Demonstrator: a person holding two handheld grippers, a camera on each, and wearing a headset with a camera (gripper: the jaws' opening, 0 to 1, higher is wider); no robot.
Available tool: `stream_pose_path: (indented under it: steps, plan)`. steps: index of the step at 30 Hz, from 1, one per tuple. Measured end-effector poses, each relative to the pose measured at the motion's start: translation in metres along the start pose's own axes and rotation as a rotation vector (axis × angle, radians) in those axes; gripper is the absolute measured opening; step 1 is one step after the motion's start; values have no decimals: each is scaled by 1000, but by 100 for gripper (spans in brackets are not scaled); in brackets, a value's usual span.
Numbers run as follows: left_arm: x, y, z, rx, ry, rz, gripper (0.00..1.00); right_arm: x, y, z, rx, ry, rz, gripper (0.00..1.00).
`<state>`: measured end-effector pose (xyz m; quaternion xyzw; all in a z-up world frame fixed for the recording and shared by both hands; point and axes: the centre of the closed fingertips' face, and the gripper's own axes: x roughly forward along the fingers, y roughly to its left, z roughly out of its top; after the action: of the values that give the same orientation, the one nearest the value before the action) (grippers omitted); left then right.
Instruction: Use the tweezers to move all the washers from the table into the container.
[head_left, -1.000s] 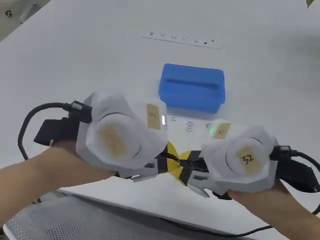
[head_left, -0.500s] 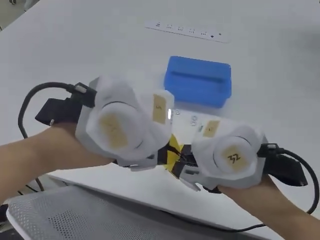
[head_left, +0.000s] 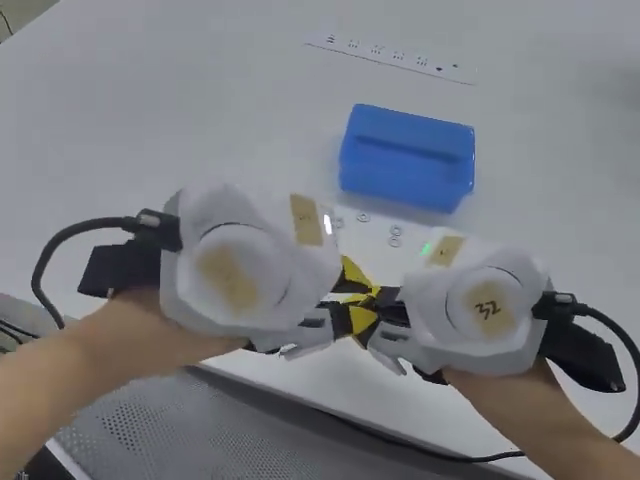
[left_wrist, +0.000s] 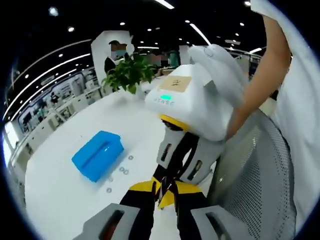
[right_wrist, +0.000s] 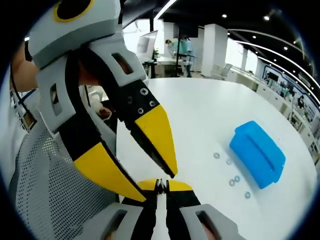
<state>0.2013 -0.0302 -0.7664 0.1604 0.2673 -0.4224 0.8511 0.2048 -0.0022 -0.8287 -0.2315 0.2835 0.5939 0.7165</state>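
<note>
- Head view: from above and behind, looking down over the bench (head_left: 150, 120) toward the box (head_left: 408, 158).
- Left gripper view: faces the right claw (left_wrist: 167, 183), very near.
- Right gripper view: faces the left claw (right_wrist: 160, 183), equally near.
- All three share the box and washers (head_left: 396, 236).

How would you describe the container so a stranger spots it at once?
Start at the white table. Near its middle sits a box, with small washers scattered in front and a flat white power strip behind. It alone is bright blue.
</note>
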Motion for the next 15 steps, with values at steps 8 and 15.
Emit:
stream_pose_path:
  steps: [8, 15]
  plan:
    - [-32, 40, -20, -237, -75, 303, 61, -1, -2, 3, 33, 6, -10, 1]
    - [-72, 65, -36, -306, -152, 547, 83, -7, -21, 14, 46, -14, -53, 1]
